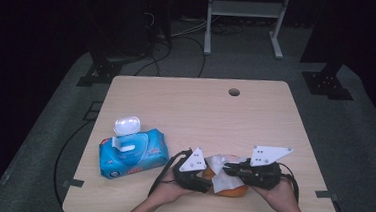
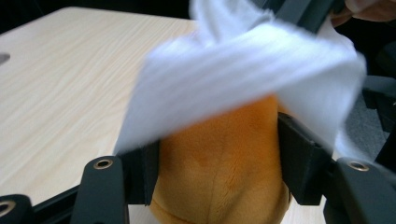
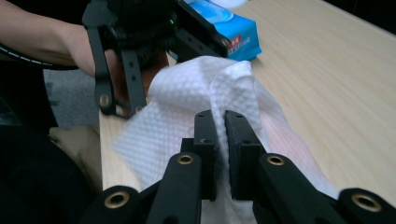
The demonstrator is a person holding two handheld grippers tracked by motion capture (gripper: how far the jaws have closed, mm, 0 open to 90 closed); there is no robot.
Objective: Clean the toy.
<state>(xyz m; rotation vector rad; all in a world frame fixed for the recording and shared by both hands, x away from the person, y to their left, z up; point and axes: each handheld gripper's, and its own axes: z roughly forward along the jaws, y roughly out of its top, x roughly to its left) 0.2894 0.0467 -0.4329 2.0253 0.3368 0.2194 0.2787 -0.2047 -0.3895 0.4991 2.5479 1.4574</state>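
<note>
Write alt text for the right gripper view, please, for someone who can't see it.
Two black jaws of the right gripper pinch a fold of white wet wipe draped over something on the wooden table. Behind it, the left gripper and a blue wipes pack.

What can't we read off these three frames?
- Orange plush toy: its shape is hidden by the white wipe in the left gripper view, and by both grippers in the high view.
- White wipe: blurred in the left gripper view, so its texture is unreadable there.
- Blue wipes pack: label print too small in the high view, cut off behind the left gripper in the right gripper view.
</note>
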